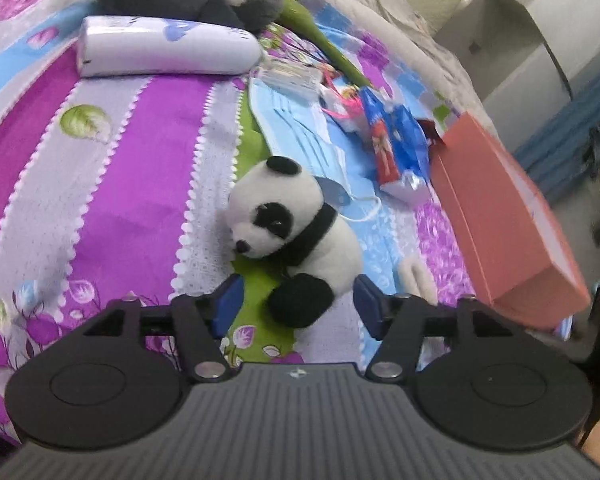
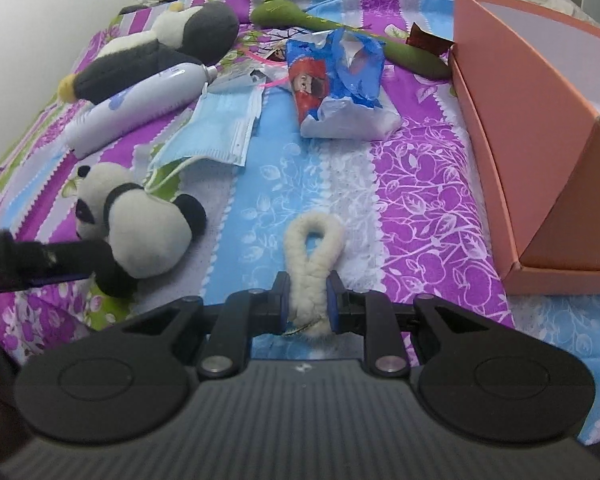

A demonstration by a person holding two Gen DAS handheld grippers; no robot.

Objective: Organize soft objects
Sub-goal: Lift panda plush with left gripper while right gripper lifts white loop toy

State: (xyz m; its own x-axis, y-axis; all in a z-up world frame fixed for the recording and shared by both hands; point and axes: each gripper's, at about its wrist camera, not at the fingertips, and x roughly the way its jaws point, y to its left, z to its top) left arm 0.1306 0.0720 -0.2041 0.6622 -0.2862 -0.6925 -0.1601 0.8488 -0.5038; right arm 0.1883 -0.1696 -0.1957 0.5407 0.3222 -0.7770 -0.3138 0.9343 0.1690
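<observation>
A small plush panda (image 1: pixel 296 224) lies on the patterned bedspread; it also shows in the right wrist view (image 2: pixel 140 220). My left gripper (image 1: pixel 296 300) is open, its blue pads on either side of the panda's black foot. My right gripper (image 2: pixel 307 300) is shut on a cream fluffy loop (image 2: pixel 314 248) that lies on the bed. A large plush penguin (image 2: pixel 160 48) and a green plush stem (image 2: pixel 340 36) lie further back. An open orange box (image 2: pixel 540 128) stands at the right; it also shows in the left wrist view (image 1: pixel 508 216).
A white spray bottle (image 2: pixel 140 104), blue face masks (image 2: pixel 220 128) and a blue and red snack bag (image 2: pixel 336 80) lie in the middle of the bed. The left gripper's arm (image 2: pixel 28 264) reaches in from the left. A wall is behind the bed.
</observation>
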